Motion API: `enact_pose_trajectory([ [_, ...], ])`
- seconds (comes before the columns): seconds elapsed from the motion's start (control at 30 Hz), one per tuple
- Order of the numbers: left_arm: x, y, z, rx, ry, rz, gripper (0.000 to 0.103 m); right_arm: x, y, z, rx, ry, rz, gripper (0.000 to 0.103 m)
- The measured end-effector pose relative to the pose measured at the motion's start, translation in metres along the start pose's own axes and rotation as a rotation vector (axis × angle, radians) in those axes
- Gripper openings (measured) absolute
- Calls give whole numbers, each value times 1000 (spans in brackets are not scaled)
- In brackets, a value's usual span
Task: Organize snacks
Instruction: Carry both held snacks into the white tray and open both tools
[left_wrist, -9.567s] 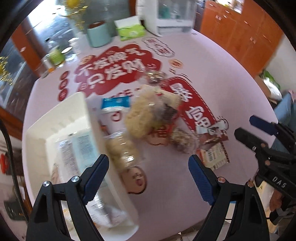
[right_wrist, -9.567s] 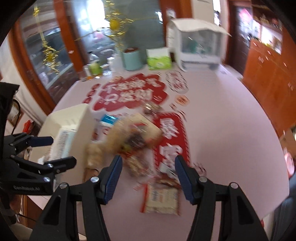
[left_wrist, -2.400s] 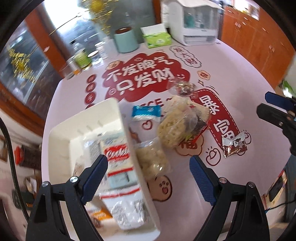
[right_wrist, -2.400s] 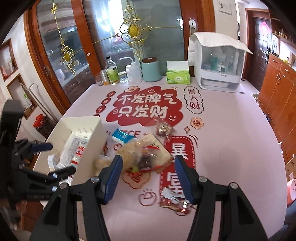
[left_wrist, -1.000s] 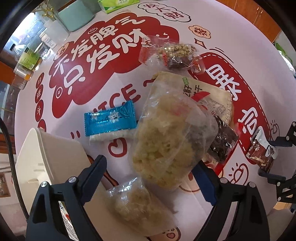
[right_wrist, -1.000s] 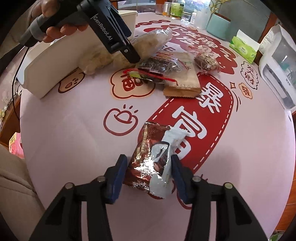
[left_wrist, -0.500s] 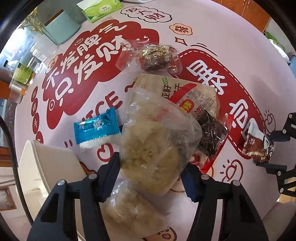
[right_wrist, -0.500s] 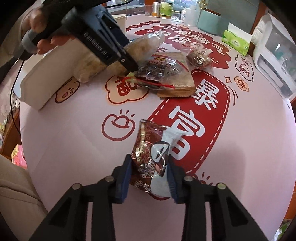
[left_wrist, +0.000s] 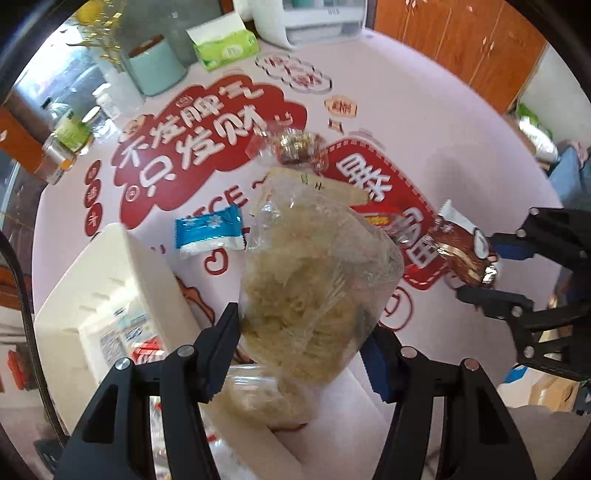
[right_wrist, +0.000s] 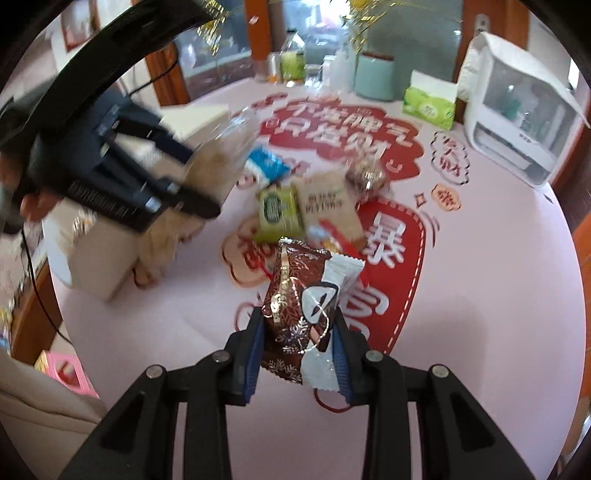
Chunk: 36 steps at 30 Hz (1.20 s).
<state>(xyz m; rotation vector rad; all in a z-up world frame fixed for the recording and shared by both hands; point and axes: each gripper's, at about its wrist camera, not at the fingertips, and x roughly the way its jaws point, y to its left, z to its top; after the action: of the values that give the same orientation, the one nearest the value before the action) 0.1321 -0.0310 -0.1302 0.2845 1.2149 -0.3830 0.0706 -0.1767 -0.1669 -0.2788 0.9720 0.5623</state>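
Observation:
My left gripper (left_wrist: 301, 354) is shut on a big clear bag of pale puffed snacks (left_wrist: 314, 288) and holds it off the table beside the white bin (left_wrist: 110, 273). In the right wrist view that same bag (right_wrist: 218, 158) hangs blurred at the left. My right gripper (right_wrist: 299, 350) is shut on a brown and white snack packet (right_wrist: 303, 306), lifted above the pink table; this packet (left_wrist: 461, 247) also shows at the right of the left wrist view. On the table lie a blue packet (left_wrist: 208, 230), a green packet (right_wrist: 277, 210), a beige pouch (right_wrist: 328, 206) and a clear bag of dark treats (left_wrist: 295, 147).
The bin holds several wrapped snacks (left_wrist: 125, 339), and another clear bag of pale snacks (left_wrist: 258, 395) lies by its wall. A mint canister (right_wrist: 375, 75), a green tissue box (right_wrist: 428, 101), bottles (right_wrist: 291, 59) and a white appliance (right_wrist: 517, 107) stand along the far edge. A hand (right_wrist: 33, 203) holds the left gripper.
Both grippers closed on their snacks and rose: the left lifted the big clear bag off the pile, uncovering the green packet; the right lifted the brown and white packet off the table.

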Motion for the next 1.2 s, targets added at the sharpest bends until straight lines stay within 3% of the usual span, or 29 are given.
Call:
enact_pose_trajectory([
  [0.23,-69,33,-13,-111,-139,-36,59,-31,21,26,39,-114,1,34],
  [0.53,-135,75,-43,-212,-224,-70,59,-61,66,61,-1,-215,43,34],
  [0.83,-168,104,-88,-278,-248,51,60,-74,114,93,1,-269,91,34],
  [1.07,-165,126,-119,-353,-207,164,60,-63,148,111,14,-257,74,34],
  [1.2,-154,141,-129,-395,-166,217,60,-56,171,118,6,-245,107,34],
])
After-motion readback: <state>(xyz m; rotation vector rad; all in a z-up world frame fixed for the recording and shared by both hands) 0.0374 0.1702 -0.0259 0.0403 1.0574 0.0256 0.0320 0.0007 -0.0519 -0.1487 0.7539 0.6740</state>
